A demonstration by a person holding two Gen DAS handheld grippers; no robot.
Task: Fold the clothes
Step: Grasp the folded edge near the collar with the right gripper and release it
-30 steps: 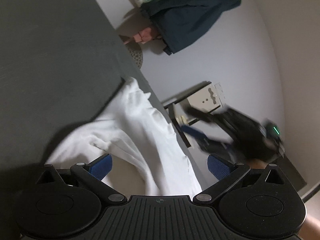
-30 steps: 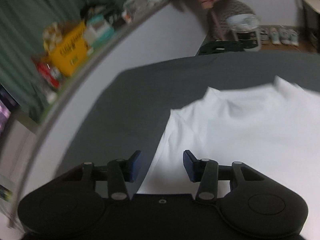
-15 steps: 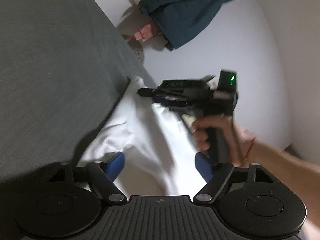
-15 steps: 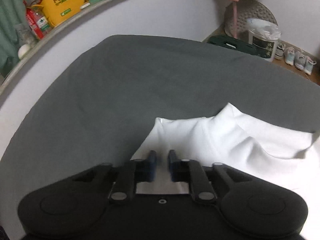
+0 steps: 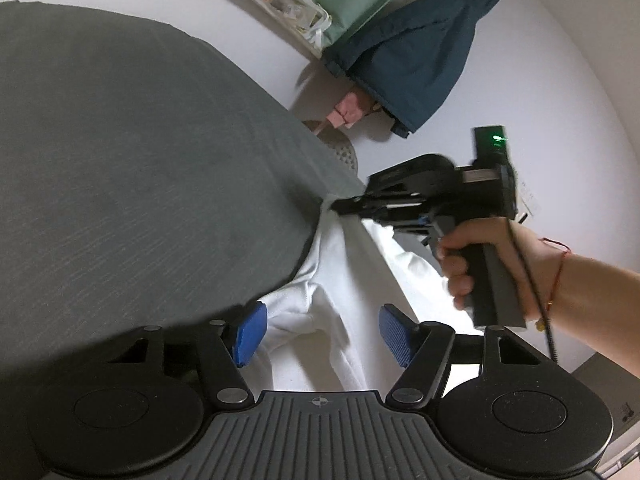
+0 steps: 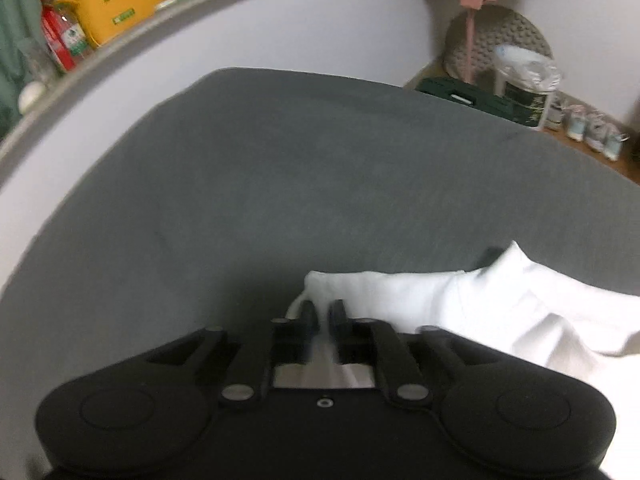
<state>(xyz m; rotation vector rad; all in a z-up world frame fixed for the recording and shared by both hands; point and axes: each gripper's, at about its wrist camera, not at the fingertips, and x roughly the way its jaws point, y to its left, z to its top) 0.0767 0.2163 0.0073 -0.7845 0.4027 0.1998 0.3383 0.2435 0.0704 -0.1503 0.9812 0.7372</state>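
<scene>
On grey bed, right tongs [image 6: 322, 316] opening, pinching white garment [image 6: 460, 300]

A yellow bag [image 6: 116, 4] sitting on the grey ledge [image 6: 120, 54] is showing dark letters reading "FULL ENER", the rest being cut off.

Showing: one crumpled white cotton garment [image 5: 320, 312], one grey bed sheet [image 6: 320, 184] ahead of fingers, two black grippers.

- Left hand-held gripper [image 5: 320, 330]: blue-padded jaws apart and closing, white cloth lying between them.
- Right hand-held gripper [image 6: 322, 314]: jaws narrow, opening, cloth between; bare right hand [image 5: 476, 264] grips its handle.
</scene>
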